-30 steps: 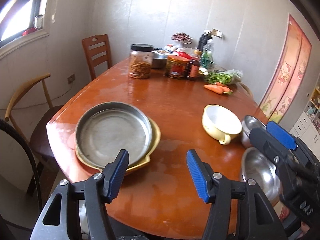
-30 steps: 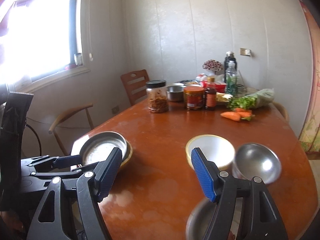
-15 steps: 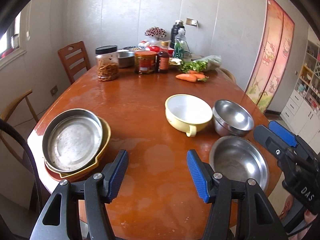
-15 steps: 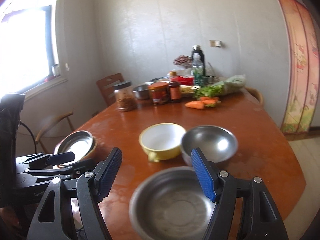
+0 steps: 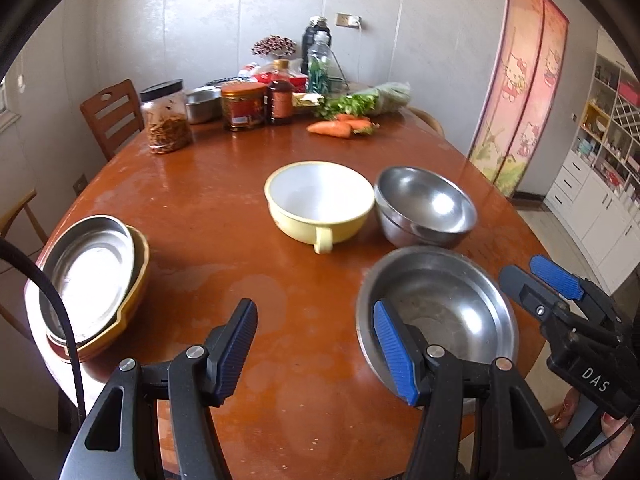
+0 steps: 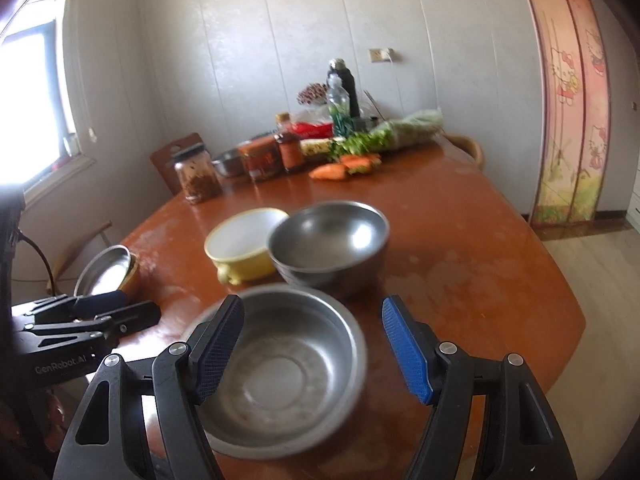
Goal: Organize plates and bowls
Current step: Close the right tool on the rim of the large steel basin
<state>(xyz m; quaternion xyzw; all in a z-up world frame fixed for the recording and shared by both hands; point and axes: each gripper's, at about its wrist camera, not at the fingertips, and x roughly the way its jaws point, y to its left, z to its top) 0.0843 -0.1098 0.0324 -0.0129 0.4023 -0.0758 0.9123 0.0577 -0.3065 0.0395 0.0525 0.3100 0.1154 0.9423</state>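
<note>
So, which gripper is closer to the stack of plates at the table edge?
Left. The left gripper is over bare table beside the stack of plates. The right gripper is further away, over the wide steel bowl.

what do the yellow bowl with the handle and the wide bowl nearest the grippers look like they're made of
Yellow bowl: probably enamel or glazed ceramic; glossy, opaque, with a white inside and a moulded handle. Wide bowl: metal, likely stainless steel; grey, dull sheen, thin rim, faint scuffs.
</note>
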